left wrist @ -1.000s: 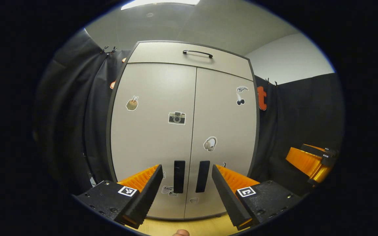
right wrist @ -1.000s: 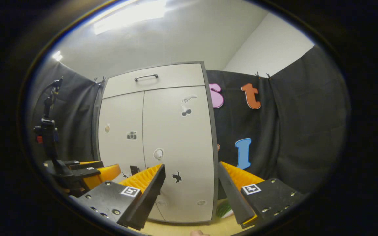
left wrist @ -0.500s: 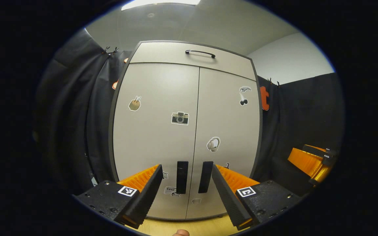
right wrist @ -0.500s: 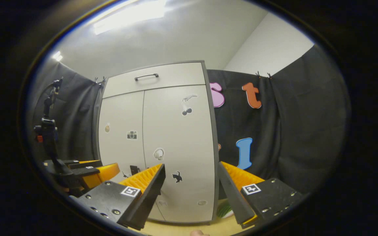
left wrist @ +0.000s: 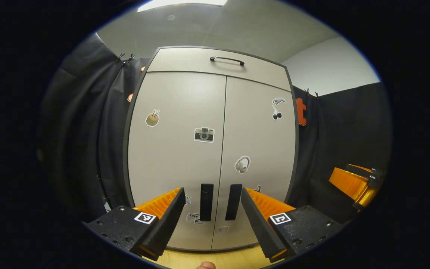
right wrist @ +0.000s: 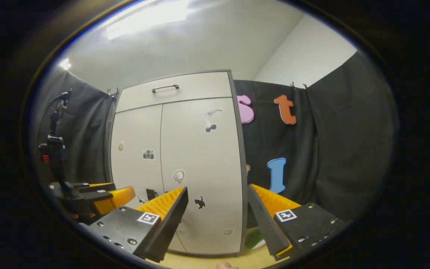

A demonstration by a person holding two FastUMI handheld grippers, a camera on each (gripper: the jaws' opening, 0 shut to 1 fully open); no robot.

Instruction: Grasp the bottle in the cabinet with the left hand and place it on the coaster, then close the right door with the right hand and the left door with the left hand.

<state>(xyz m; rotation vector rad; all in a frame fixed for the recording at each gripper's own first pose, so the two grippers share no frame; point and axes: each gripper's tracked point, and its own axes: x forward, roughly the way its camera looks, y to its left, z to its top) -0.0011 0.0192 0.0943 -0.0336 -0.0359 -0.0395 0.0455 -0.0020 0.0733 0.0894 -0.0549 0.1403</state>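
The grey cabinet (left wrist: 185, 93) stands on the table with its left door (left wrist: 170, 160) and right door (left wrist: 263, 142) both shut, so its inside is hidden. Two dark vertical handles (left wrist: 206, 201) sit side by side at the seam. My left gripper (left wrist: 211, 190) is open, straight in front of those handles and a short way off. My right gripper (right wrist: 217, 188) is open too, facing the right door (right wrist: 200, 157) near its outer edge; it appears in the left gripper view as well, as the right gripper (left wrist: 353, 183) at the far right.
A drawer front with a bar handle (left wrist: 227, 59) tops the cabinet. A green and white object (right wrist: 255, 240) lies on the wooden tabletop (left wrist: 215, 259) by the cabinet's right bottom corner. A black stand (right wrist: 54, 149) rises behind the left gripper (right wrist: 106, 194).
Both views have drifted only slightly; the cabinet sits a little further right in the left gripper view and a little further left in the right gripper view. Both grippers stayed open.
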